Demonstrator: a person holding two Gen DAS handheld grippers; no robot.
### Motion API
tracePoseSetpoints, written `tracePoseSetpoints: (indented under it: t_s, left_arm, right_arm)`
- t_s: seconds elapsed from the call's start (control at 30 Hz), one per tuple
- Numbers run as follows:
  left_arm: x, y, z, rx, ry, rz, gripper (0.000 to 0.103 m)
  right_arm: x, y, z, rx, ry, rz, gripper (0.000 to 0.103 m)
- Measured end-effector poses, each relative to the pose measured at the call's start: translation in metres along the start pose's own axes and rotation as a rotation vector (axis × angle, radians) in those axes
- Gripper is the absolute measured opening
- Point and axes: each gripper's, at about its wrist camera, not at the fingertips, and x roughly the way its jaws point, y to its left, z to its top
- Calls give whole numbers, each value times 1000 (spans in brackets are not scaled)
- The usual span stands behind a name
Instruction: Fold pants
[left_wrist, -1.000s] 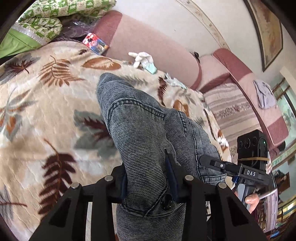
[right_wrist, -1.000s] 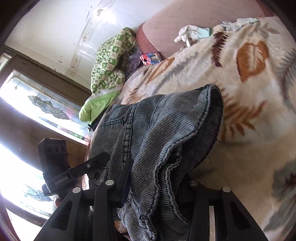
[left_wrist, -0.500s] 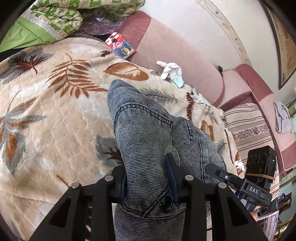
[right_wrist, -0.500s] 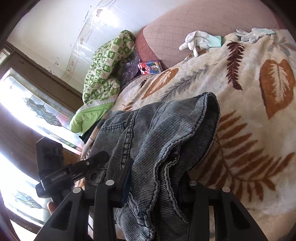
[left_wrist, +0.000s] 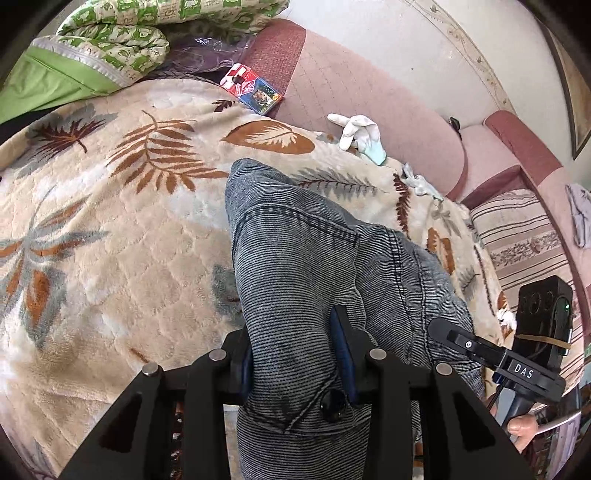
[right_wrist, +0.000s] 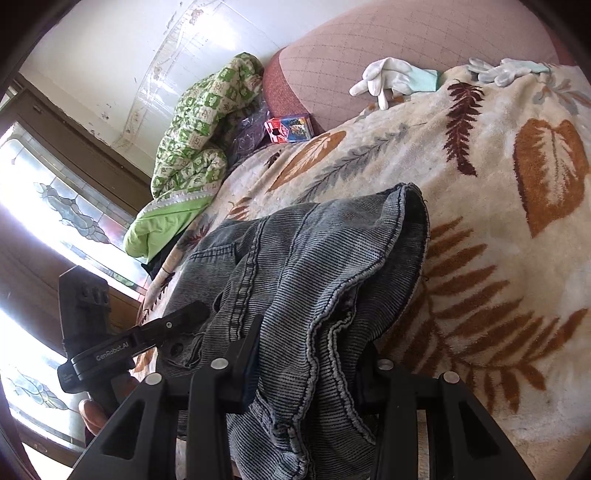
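Note:
Grey-blue striped denim pants (left_wrist: 295, 266) lie bunched on a cream blanket with a leaf pattern (left_wrist: 110, 240). My left gripper (left_wrist: 295, 354) is shut on the waistband end, near a dark button, with the fabric pinched between its blue pads. In the right wrist view the pants (right_wrist: 314, 266) hang in thick folds, and my right gripper (right_wrist: 310, 362) is shut on a wad of hem and seam. Each gripper shows in the other's view: the right gripper (left_wrist: 498, 362) at the lower right, the left gripper (right_wrist: 122, 347) at the lower left. The fabric hides the right gripper's fingertips.
A pink sofa back (left_wrist: 369, 92) runs behind the blanket. On it lie a white glove (left_wrist: 358, 134), a second glove (right_wrist: 506, 70) and a red-blue box (left_wrist: 255, 88). A green patterned quilt (left_wrist: 92, 48) is piled at the far left, by a stained-glass window (right_wrist: 66, 214).
Both grippers moved forward and dipped with the pants over the blanket, so the sofa back, glove and box now sit lower in view; most of it came early. Both grips are unchanged.

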Motion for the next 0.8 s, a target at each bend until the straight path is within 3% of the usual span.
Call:
tracePoseSetpoints:
  t_s: [0.27, 0.5, 0.8]
  left_arm:
    - [4, -15, -10, 120, -32, 161, 40]
    - [11, -35, -24, 272, -96, 335, 47]
    - [12, -42, -31, 320, -124, 398, 49]
  right_arm:
    - [5, -5, -4, 5, 16, -27, 41]
    - [7, -8, -7, 5, 29, -43, 41]
    - [9, -12, -9, 21, 44, -38, 41]
